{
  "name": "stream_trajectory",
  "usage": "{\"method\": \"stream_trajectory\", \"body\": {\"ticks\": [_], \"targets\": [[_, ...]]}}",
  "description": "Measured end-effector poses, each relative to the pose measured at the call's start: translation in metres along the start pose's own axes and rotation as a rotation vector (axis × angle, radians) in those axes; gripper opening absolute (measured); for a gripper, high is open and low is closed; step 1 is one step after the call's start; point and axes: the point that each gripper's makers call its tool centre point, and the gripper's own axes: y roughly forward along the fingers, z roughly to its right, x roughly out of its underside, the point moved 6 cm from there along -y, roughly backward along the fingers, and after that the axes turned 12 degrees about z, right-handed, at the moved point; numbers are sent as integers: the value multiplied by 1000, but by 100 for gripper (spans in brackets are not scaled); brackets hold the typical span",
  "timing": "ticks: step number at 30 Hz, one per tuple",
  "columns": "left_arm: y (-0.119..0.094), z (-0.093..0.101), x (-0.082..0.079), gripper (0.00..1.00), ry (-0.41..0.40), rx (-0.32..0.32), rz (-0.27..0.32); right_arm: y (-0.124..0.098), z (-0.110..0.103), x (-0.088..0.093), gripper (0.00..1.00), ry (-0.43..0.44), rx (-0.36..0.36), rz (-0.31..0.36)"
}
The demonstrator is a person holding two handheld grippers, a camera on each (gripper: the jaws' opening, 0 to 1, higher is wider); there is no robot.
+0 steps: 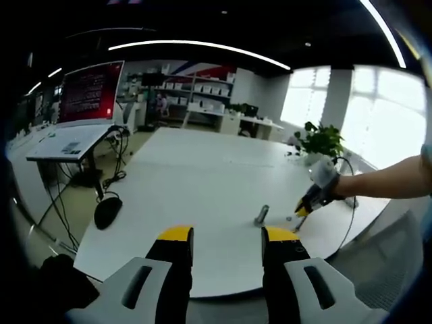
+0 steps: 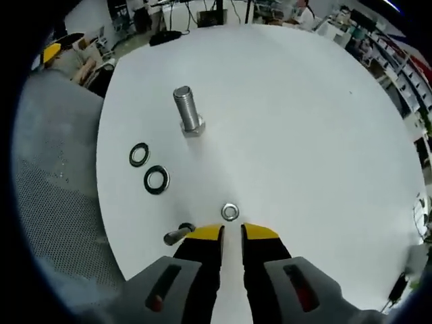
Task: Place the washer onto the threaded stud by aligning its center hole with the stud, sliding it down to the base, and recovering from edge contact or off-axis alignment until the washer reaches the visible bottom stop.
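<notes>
**Right fingers hovering over small washer, stud standing free**

In the right gripper view the right gripper [image 2: 231,233] sat low over the white desk [image 2: 304,121], its yellow-tipped fingers [image 2: 206,233] apart w/ a narrow gap and nothing between them. A small silver washer [image 2: 230,212] lay flat on the desk just ahead of the fingertips, about in line w/ the gap, not touching either one. Just left of the left fingertip lay a short bolt [image 2: 177,234] on its side, near but apart from it. Further ahead and to the left were two dark washers, flat and close together: one [image 2: 156,179] nearer the fingers, the other [image 2: 139,154] just beyond it. The threaded stud [image 2: 187,111] stood upright on its hex base well ahead of the fingers, a bit left of their line, w/ no washer on it.

In the left gripper view the left gripper [image 1: 228,236] hung back near the desk edge [image 1: 202,283], fingers [image 1: 177,234] spread wide, holding nothing. Beyond the right fingertip the stud [image 1: 261,214] showed as a small grey post; just right of it the right gripper [image 1: 301,210] came in w/ a person's arm [image 1: 385,179]. Washers too small to make out there. A black mouse-like object [image 1: 107,210] lay well off to the left of the fingers; a potted plant [image 1: 320,142] stood far ahead on the right.
</notes>
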Motion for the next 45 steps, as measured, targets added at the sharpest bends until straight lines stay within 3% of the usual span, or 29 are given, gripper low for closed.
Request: {"method": "stream_trajectory", "body": {"ticks": [16, 31, 40, 43, 45], "targets": [[-2, -3, 1, 38, -9, -38, -3, 21, -3, 1, 15, -10, -44, -21], [-1, -3, 2, 38, -9, -31, -17, 22, 2, 0, 15, -33, -32, -29], [0, -2, 1, 38, -7, -19, -8, -6, -2, -13, 15, -22, 0, 69], [-1, -2, 1, 38, -15, -21, 2, -19, -4, -21, 15, 21, 10, 142], [-1, -2, 0, 38, -15, -18, 5, -26, -7, -23, 15, 25, 9, 152]]}}
